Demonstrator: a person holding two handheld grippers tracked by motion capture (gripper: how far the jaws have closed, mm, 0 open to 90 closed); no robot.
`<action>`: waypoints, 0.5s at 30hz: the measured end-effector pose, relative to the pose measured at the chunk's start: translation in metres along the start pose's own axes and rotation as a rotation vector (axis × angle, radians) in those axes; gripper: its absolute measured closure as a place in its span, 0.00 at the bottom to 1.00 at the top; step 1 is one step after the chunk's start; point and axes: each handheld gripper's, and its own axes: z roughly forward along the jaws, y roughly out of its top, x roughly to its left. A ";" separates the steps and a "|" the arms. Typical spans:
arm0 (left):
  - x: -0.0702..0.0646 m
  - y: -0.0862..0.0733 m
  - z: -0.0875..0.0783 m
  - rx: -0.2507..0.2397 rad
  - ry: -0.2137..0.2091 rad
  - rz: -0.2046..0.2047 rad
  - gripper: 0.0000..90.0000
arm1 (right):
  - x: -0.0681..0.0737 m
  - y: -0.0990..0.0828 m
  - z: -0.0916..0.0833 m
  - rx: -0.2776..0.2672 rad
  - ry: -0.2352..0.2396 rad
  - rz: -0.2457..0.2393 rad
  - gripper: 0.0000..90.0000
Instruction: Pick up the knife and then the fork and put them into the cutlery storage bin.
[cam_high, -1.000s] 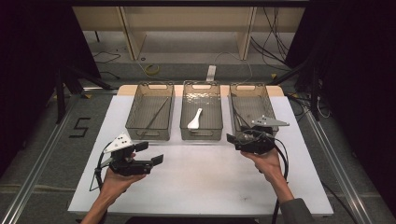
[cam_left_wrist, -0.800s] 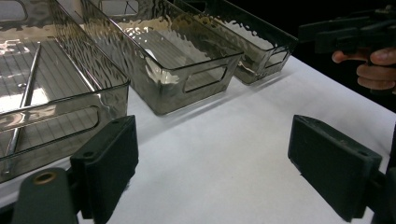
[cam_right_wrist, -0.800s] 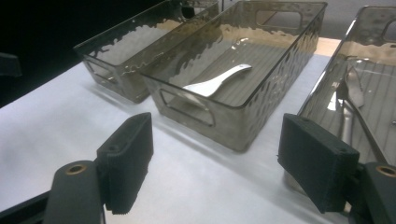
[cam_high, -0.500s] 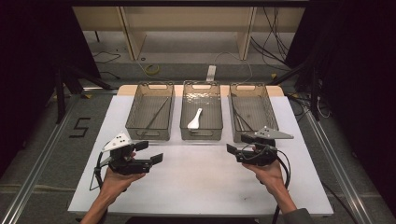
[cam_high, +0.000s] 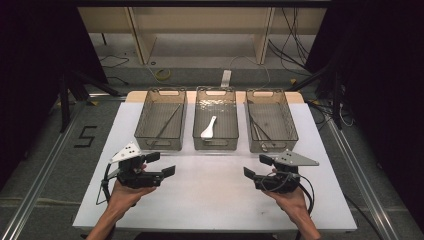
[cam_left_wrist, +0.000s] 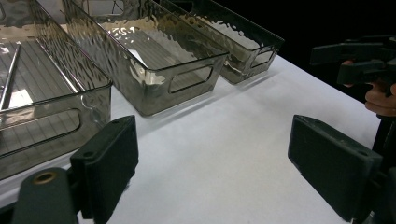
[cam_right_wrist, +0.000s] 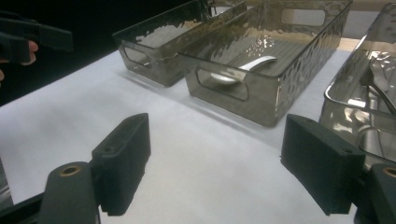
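The left gripper (cam_high: 161, 164) and right gripper (cam_high: 258, 167) hover over the white tabletop (cam_high: 210, 192), jaws spread wide and empty, facing each other; beyond stand three smoky plastic bins, the middle bin (cam_high: 215, 140) holding a white spoon (cam_high: 208, 128).

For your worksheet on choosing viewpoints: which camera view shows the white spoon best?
The high view: the white spoon lies whole in the middle bin. The right gripper view sees it partly through the bin's wall.
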 end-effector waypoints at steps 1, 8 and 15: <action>0.000 0.000 0.000 0.001 0.000 -0.001 0.17 | 0.000 -0.002 -0.002 -0.001 -0.003 -0.005 0.27; -0.002 -0.001 0.001 0.005 -0.008 0.002 0.18 | -0.001 -0.014 -0.014 -0.011 -0.012 0.015 0.26; -0.003 -0.002 0.001 0.016 -0.019 0.001 0.18 | 0.002 -0.022 -0.021 0.005 -0.017 0.024 0.24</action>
